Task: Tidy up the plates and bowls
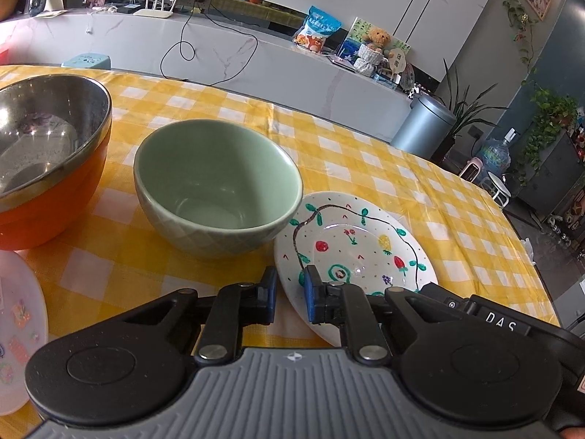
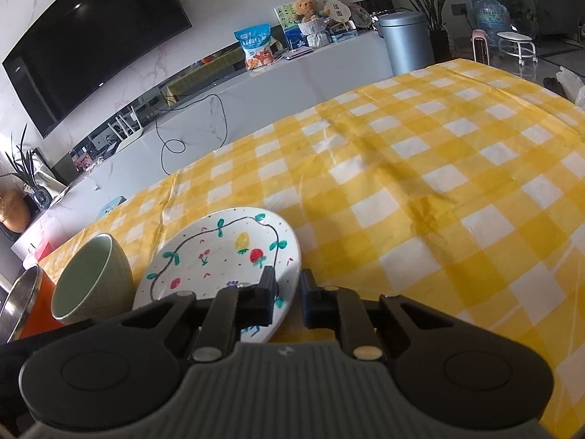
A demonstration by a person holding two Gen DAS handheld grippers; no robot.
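Note:
A white plate painted with fruit and vines [image 1: 351,245] [image 2: 219,248] lies on the yellow checked tablecloth. My left gripper [image 1: 289,278] straddles its left rim, one finger outside and the blue-padded finger [image 1: 310,292] over the plate, jaws narrow on the rim. My right gripper [image 2: 287,281] straddles the right rim the same way, its left finger [image 2: 268,289] over the plate. A pale green bowl [image 1: 219,190] [image 2: 87,278] stands upright just beside the plate. Beyond it sits a larger orange bowl with a steel inside [image 1: 44,153] [image 2: 22,303].
A pale translucent plate with stickers [image 1: 18,329] lies at the near left. The tablecloth [image 2: 438,201] stretches bare to the right of the painted plate. The table's right edge [image 1: 530,256] drops to the floor. A white TV counter runs behind the table.

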